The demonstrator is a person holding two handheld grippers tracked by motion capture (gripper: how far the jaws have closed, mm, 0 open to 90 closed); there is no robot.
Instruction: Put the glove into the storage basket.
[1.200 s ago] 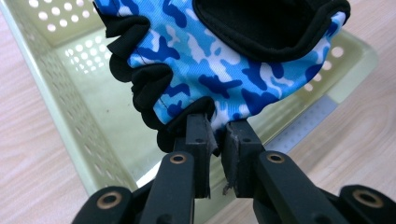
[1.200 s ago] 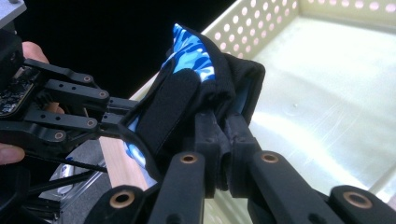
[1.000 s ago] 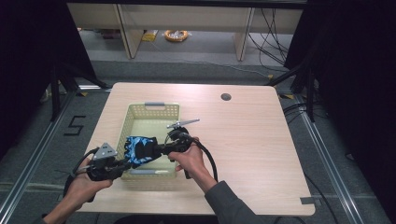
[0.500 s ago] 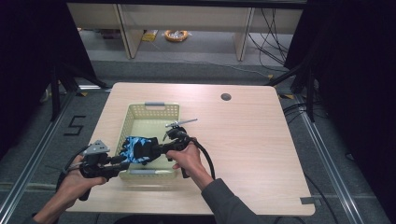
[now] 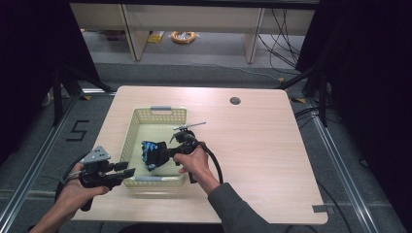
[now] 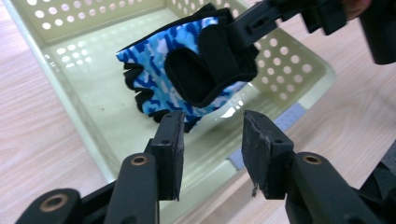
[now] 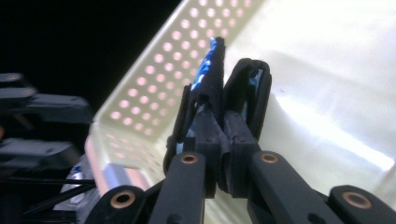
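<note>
A blue camouflage glove with black trim hangs inside the pale yellow basket, and my right gripper is shut on its cuff. In the right gripper view the jaws pinch the glove edge-on above the basket floor. My left gripper sits just outside the basket's near left corner. Its jaws have just been opening, with nothing between them. It points at the glove, a short way off.
The basket stands on a light wooden table with a round cable hole at the back right. The right gripper's cable loops over the table beside the hand. Shelf legs stand on the floor beyond.
My left gripper has let go of the glove, opened, and drawn back to the left, out of the basket. The right gripper has kept still with the glove in it.
</note>
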